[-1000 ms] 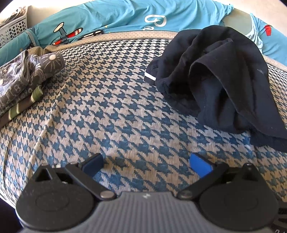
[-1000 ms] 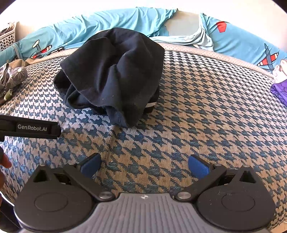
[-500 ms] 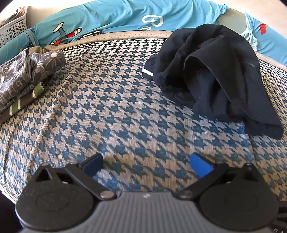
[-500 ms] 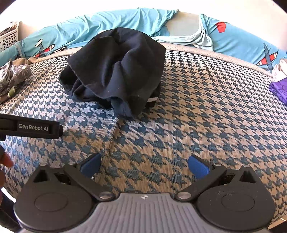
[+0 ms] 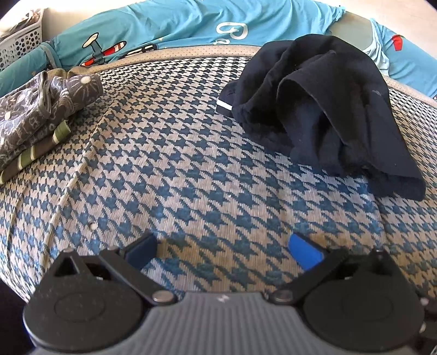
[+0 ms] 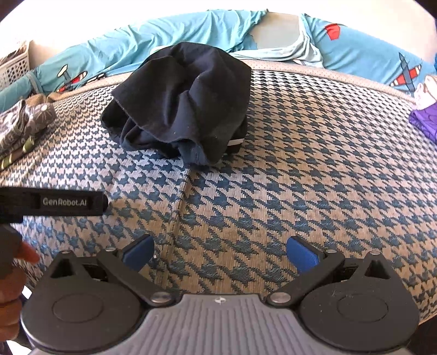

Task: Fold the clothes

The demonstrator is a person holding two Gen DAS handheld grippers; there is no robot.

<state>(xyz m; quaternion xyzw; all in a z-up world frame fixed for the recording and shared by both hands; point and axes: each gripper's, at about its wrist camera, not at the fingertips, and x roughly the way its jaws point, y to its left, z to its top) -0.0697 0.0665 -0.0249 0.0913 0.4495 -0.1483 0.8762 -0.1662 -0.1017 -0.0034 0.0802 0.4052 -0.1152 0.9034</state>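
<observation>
A crumpled black garment (image 5: 322,109) lies in a heap on the blue and beige houndstooth surface (image 5: 191,177), at the upper right in the left wrist view. It also shows in the right wrist view (image 6: 185,103), centre top. My left gripper (image 5: 224,251) is open and empty, well short of the garment. My right gripper (image 6: 220,252) is open and empty, also short of it. The left gripper's body (image 6: 52,202) shows at the left edge of the right wrist view.
A folded grey patterned pile (image 5: 35,120) lies at the left. Turquoise aeroplane-print bedding (image 5: 177,24) runs along the back. A white basket (image 5: 19,46) stands far left. A purple garment (image 6: 426,123) lies at the right edge.
Both grippers have drawn back from the black garment, which now looks smaller and farther off. Both stay open and empty. The garment has not moved.
</observation>
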